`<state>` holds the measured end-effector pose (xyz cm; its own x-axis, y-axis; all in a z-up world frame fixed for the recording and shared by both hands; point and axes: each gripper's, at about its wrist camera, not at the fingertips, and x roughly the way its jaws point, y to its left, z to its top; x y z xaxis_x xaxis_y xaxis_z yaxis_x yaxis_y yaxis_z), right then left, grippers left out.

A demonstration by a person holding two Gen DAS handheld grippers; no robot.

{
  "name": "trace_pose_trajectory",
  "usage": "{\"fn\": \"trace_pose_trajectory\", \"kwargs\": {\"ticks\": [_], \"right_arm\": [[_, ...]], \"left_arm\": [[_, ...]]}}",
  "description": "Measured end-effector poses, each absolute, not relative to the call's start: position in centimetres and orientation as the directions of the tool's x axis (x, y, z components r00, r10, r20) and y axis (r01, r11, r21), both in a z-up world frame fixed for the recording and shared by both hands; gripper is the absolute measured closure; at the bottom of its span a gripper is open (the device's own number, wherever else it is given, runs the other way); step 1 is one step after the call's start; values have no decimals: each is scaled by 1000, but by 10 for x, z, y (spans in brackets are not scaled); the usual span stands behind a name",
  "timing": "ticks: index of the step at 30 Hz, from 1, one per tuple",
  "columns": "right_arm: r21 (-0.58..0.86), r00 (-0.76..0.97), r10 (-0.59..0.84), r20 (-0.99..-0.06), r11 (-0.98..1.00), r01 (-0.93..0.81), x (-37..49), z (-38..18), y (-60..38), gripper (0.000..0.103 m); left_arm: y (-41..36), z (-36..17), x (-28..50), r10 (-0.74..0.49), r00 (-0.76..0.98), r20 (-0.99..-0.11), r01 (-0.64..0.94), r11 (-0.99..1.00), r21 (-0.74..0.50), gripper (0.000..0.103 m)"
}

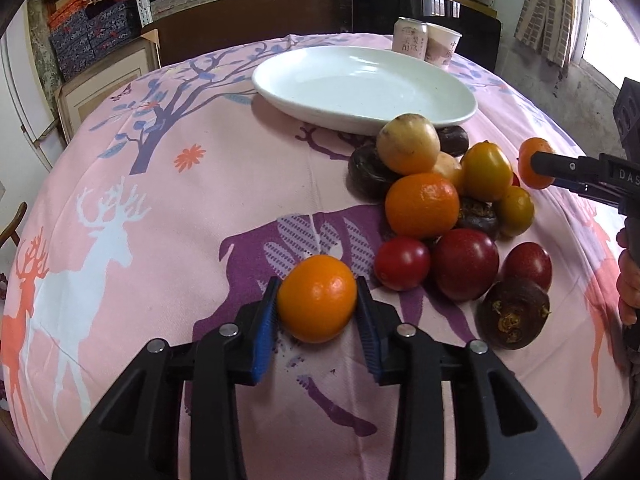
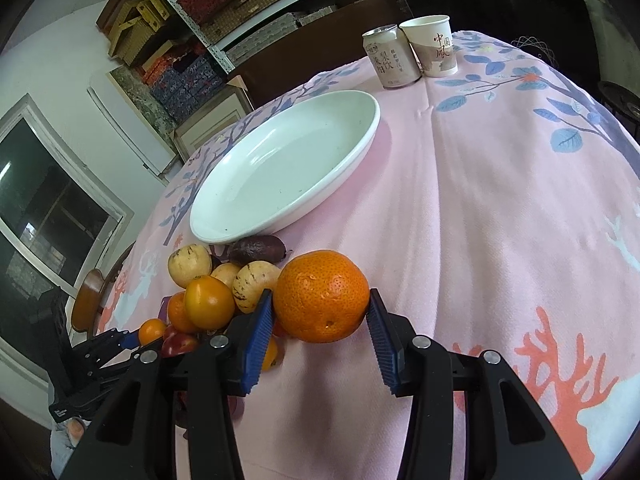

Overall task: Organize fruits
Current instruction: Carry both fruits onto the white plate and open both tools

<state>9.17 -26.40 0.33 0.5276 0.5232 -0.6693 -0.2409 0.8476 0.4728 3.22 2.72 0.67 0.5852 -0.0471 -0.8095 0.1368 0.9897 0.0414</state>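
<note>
The left gripper [image 1: 317, 300] has its blue ribbed pads [image 1: 266, 332] pressed against both flanks of a small smooth orange citrus fruit [image 1: 317, 298], gripped across its middle so the round skin cannot roll out forward; whether the fruit is lifted clear of the pink printed tablecloth [image 1: 160, 208] or only just off it cannot be told from the left wrist view. The right gripper [image 2: 321, 308] likewise clamps a larger, pebbly-skinned orange mandarin [image 2: 322, 296] between its pads, the jaws standing somewhat wider to suit the bigger fruit, and that fruit appears raised above the cloth. Both grips sit at the widest part of the fruit, probably the steadiest hold on a sphere. Beyond the fingers, the remaining fruits lie in a loose heap [image 1: 452, 208] on the cloth: yellow-orange persimmon-like ones, pale streaked melons, red plums and dark wrinkled purple ones, touching one another. Just behind the heap sits the shallow white oval ceramic dish [image 1: 304, 68], with nothing in it yet, seemingly the place meant to receive the fruits; one dark fruit lies against its near rim. Farther back stand a pale drink can [image 2: 390, 60] and a paper cup [image 2: 432, 46] side by side. Both tools point downward at a slant toward the table, the right one reaching in from beside the heap, a hand [image 1: 628, 280] on its grip.
</note>
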Motion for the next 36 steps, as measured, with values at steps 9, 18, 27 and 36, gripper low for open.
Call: {"fn": "trace_pose_trajectory", "kwargs": {"ticks": [9, 18, 27, 36], "right_arm": [[371, 589, 479, -651, 877, -304, 95, 44, -251, 56], [305, 609, 463, -644, 886, -350, 167, 62, -204, 56], [251, 624, 405, -668, 912, -323, 188, 39, -199, 41], [259, 668, 417, -616, 909, -327, 154, 61, -210, 35]], "left_arm": [[26, 63, 60, -15, 683, -730, 94, 993, 67, 67], [-8, 72, 161, -66, 704, -707, 106, 994, 13, 67], [-10, 36, 197, -41, 676, -736, 80, 997, 18, 46], [-20, 61, 155, 22, 754, -657, 74, 990, 118, 29]]}}
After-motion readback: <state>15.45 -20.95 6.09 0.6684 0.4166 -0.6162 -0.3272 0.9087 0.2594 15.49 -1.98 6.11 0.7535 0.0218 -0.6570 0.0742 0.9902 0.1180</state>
